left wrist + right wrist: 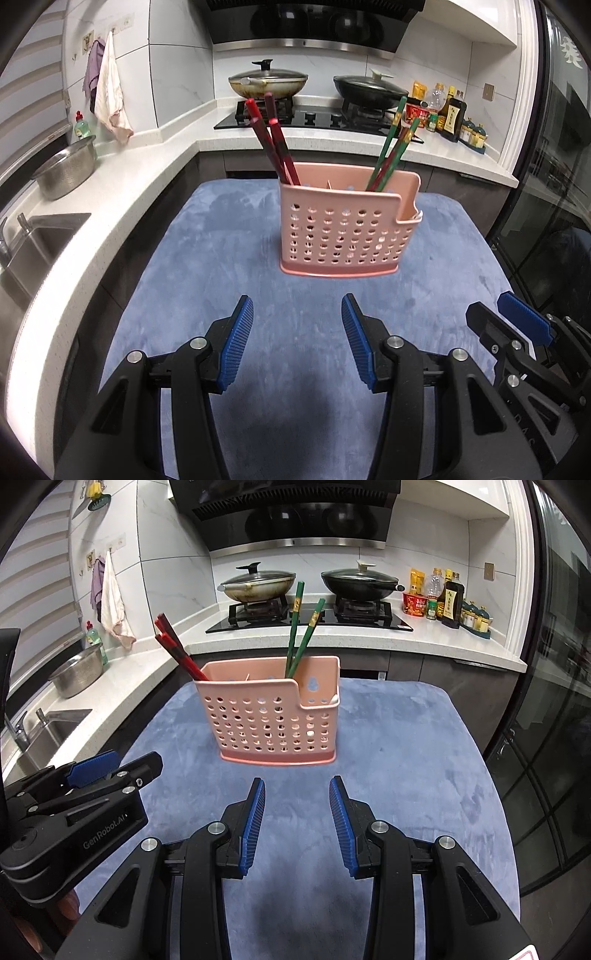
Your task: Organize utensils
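One label readable — "GenRobot.AI" on the left claw (110, 771).

Four red chopsticks (275, 142) (two green chopsticks (301, 635))

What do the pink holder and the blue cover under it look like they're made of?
Pink perforated utensil holder: looks like moulded plastic, matte, with uniform punched holes and a rounded rim. Blue table cover: seemingly plush, velvety fabric, with brushed streaks showing in its nap.

A pink perforated holder (345, 236) is stood upright on blue cloth; red chopsticks (275, 144) and green chopsticks (389, 147) are leaned inside, at opposite ends.
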{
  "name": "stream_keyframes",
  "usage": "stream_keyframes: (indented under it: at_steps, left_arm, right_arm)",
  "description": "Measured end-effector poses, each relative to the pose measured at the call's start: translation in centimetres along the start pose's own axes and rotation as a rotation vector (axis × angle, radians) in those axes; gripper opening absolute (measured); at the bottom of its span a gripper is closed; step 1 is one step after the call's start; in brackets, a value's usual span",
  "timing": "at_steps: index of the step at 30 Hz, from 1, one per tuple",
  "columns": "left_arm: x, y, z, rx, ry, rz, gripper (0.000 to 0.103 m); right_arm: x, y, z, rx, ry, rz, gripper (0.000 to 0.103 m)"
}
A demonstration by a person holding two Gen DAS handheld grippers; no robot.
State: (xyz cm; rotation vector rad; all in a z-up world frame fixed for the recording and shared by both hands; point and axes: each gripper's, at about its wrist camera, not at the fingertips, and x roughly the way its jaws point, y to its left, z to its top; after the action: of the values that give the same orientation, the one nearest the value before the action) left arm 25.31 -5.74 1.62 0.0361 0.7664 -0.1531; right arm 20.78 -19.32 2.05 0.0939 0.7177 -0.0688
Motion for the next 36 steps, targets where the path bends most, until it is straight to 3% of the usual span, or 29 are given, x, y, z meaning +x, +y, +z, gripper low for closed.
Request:
stream_keyframes:
  at_steps: [11, 16, 26, 29, 32, 36]
  left_arm:
    - [0.9, -0.1, -0.9, 0.005, 0.027, 0.021, 0.048]
    - [1.2, 0.0, -1.3, 0.007, 0.029, 0.036, 0.059]
    - [1.5, 0.1, -1.6, 0.01, 0.038, 0.044, 0.063]
    - [1.5, 0.1, -1.6, 0.01, 0.036, 0.051, 0.07]
    - [1.5, 0.1, -1.7, 0.011, 0.034, 0.051, 0.071]
    - [1.6, 0.1, -1.8, 0.014, 0.037, 0.054, 0.071]
  right_arm:
    - [0.7, -0.5, -1.2, 0.014, 0.019, -0.025, 0.036]
    - [0.9, -0.7, -1.5, 0.022, 0.029, -0.018, 0.036]
    - [1.4, -0.9, -2.0, 0.028, 0.045, -0.017, 0.037]
    - [1.6, -0.9, -2.2, 0.023, 0.054, -0.013, 0.037]
    - [1.7, -0.7, -2.3, 0.023, 0.053, -0.02, 0.05]
    - [1.7, -0.5, -2.4, 0.017, 0.042, -0.029, 0.06]
